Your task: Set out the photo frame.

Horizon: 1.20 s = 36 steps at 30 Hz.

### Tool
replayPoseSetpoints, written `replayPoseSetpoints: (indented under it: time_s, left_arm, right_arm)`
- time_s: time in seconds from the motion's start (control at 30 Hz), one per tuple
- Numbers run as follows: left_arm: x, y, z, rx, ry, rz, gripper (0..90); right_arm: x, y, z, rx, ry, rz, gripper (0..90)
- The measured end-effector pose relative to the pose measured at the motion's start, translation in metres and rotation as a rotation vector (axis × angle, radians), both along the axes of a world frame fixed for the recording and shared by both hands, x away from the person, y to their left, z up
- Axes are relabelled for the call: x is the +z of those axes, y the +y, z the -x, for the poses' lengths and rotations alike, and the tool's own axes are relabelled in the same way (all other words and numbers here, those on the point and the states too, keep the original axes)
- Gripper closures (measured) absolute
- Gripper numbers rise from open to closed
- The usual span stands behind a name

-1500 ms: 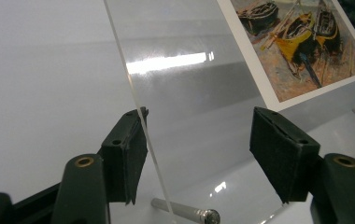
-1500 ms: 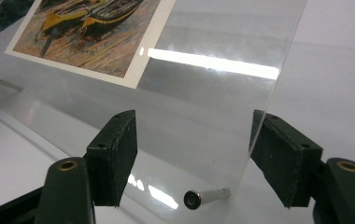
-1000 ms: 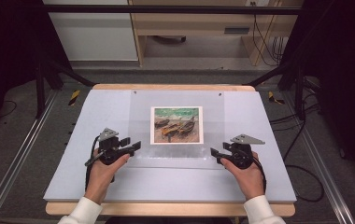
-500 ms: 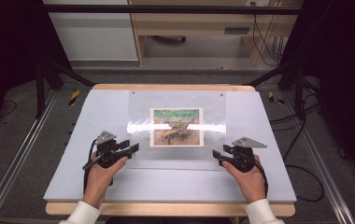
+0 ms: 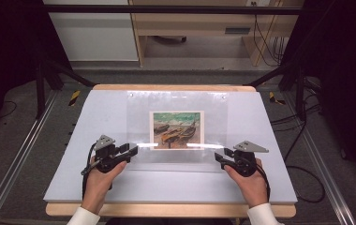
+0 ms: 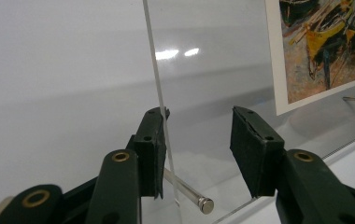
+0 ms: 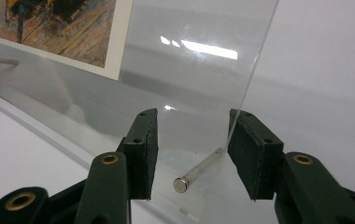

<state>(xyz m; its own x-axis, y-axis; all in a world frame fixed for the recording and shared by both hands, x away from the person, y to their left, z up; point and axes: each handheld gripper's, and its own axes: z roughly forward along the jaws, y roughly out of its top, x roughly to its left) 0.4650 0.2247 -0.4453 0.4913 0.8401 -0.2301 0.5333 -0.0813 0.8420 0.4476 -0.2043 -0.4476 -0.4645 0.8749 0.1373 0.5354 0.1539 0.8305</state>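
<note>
Sheet lowered since, between open jaws

We see a clear, glossy plastic sheet catching white glare over a matt paper print with a painterly, rough-brushed look. The pale surface beneath looks smooth and matt with a bare wood edge, while a polished metal pin shines between black claw pads of dull, rubbery finish.

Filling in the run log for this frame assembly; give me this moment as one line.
left gripper: open at clear acrylic sheet left edge | right gripper: open at right edge | boat print: under sheet | metal pin: between jaws
</note>
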Motion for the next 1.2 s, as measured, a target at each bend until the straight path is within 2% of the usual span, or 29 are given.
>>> replayPoseSetpoints:
  time_s: [0.37, 1.2]
  left_arm:
    - [-0.003, 0.002, 0.006, 0.000, -0.015, 0.006, 57.9]
    - [-0.006, 0.004, 0.017, -0.004, -0.014, -0.004, 62.5]
  right_arm:
    - [-0.001, -0.001, 0.005, 0.000, -0.007, 0.012, 56.8]
    - [-0.005, -0.003, 0.015, 0.008, -0.006, 0.036, 63.7]
